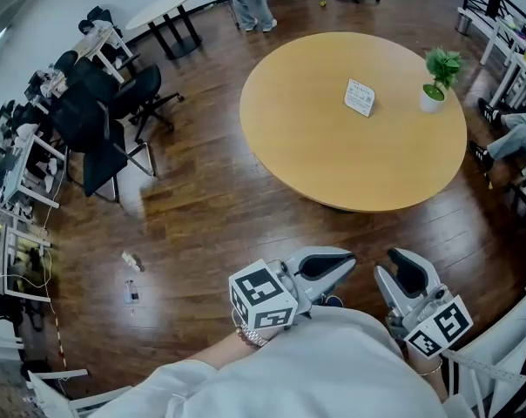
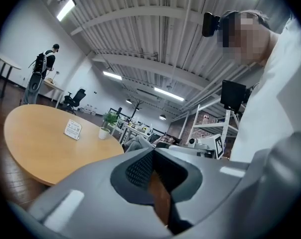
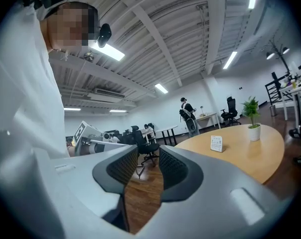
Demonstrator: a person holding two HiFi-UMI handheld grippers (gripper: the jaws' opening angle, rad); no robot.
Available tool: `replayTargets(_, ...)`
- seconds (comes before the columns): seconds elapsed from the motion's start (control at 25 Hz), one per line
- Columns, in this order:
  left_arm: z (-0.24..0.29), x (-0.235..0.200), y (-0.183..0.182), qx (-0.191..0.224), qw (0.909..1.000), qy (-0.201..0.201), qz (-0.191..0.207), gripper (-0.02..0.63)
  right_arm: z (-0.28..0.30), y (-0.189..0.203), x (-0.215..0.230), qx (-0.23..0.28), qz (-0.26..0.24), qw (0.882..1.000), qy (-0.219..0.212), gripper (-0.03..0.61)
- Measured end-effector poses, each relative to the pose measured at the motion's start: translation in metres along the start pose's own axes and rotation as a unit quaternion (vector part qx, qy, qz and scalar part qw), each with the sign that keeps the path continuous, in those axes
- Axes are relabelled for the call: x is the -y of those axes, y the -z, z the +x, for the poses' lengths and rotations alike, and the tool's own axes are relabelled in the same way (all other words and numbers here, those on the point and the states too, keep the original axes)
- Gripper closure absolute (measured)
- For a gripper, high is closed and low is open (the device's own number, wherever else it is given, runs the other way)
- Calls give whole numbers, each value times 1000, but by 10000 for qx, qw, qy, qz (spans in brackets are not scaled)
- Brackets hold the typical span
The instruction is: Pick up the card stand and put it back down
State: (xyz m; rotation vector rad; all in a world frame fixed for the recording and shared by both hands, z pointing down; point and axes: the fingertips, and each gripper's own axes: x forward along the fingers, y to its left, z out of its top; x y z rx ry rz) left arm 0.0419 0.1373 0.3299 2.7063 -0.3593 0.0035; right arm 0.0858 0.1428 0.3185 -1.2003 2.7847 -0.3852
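Close in, my left gripper (image 2: 153, 154) has its jaws together on nothing, and my right gripper (image 3: 148, 152) stands partly open, empty. Well beyond both, the card stand (image 1: 360, 97), a small white printed placard, stands on the round wooden table (image 1: 333, 159) near a potted plant (image 1: 439, 75).

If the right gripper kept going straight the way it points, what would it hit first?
Nothing close. The right gripper points left of the table, over bare floor; the first thing in line looks like a black chair far off, though depth is unclear.
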Motion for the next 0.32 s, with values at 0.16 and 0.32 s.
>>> replayTargets(0.16,-3,-4,2,104,9998,-96,-112,614,-3,1,3,-8,-15,10000,36,442)
replayTargets(0.32,-4,-7,-4,182,9995,-138,-196,614,-2,2,0,-40,14,10000,61,442)
